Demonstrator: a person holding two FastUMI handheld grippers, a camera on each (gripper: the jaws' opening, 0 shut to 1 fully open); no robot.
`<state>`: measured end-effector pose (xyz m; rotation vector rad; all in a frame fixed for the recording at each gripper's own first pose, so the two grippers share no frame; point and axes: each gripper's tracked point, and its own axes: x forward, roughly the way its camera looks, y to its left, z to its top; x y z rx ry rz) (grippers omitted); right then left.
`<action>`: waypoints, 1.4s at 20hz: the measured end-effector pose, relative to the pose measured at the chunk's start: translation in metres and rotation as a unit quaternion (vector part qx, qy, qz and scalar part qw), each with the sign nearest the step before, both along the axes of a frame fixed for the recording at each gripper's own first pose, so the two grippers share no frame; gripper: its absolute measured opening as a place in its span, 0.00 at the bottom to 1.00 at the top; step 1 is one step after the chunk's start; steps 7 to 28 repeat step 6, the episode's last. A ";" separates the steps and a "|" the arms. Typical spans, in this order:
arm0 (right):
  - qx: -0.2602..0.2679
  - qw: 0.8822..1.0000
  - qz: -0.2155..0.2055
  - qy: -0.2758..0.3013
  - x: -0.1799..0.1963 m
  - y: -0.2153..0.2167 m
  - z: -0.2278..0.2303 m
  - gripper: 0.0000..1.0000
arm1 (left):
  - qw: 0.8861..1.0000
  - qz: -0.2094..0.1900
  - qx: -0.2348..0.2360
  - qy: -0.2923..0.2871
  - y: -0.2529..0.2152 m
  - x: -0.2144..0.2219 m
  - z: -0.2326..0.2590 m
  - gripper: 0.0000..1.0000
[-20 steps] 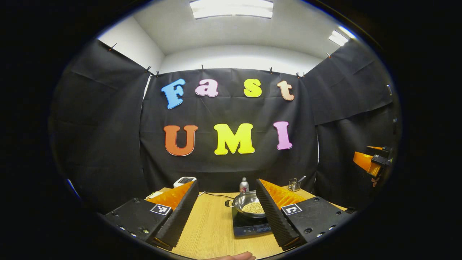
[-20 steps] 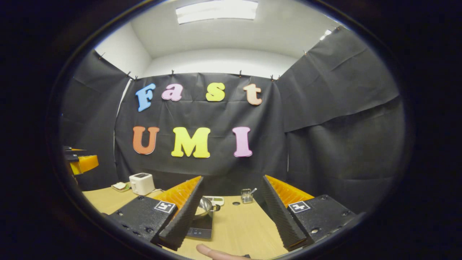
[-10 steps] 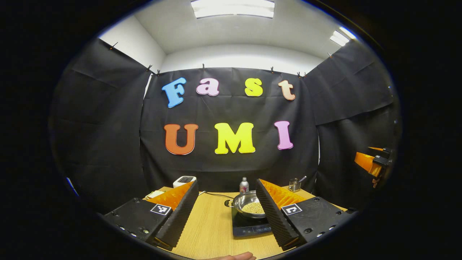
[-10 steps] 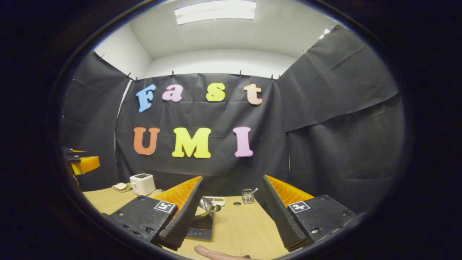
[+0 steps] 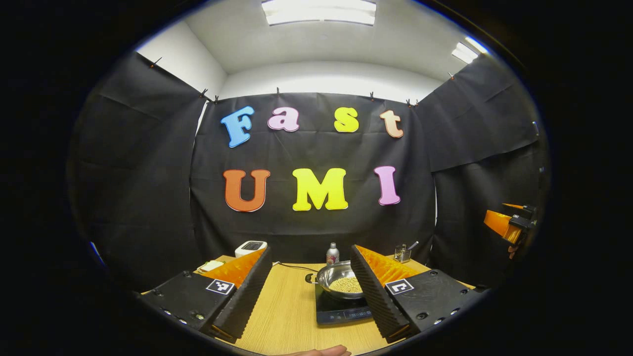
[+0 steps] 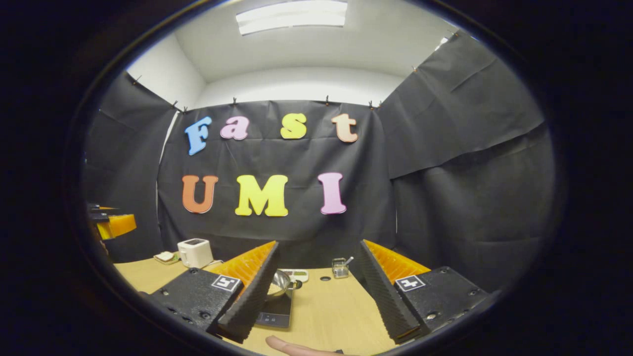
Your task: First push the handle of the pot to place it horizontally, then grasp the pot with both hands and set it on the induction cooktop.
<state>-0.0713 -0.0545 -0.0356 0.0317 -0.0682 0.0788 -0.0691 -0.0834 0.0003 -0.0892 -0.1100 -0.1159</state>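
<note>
Left gripper (image 5: 309,291) open, fingers spread wide, holding nothing. Pot (image 5: 337,280) on cooktop (image 5: 341,310), beyond the tips, partly behind the right-hand finger. Right gripper (image 6: 316,291) likewise open and empty. There pot (image 6: 279,283) and cooktop (image 6: 274,311) just past the left-hand finger, partly hidden. Both raised above table (image 5: 287,306).

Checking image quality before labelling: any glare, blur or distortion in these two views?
Left gripper view: sharp, fisheye bends the wall edges, ceiling light blown out, pot glints mildly. Right gripper view: same bending and overexposed light, table evenly lit.
</note>
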 end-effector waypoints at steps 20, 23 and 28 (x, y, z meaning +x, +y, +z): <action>0.005 1.000 0.010 0.006 0.004 0.004 -0.010 0.97 | 1.000 0.000 -0.003 0.004 -0.002 0.003 -0.006 0.95; 0.005 1.000 0.010 0.006 0.004 0.004 -0.010 0.97 | 1.000 0.000 -0.003 0.004 -0.002 0.003 -0.006 0.95; 0.005 1.000 0.010 0.006 0.004 0.004 -0.010 0.97 | 1.000 0.000 -0.003 0.004 -0.002 0.003 -0.006 0.95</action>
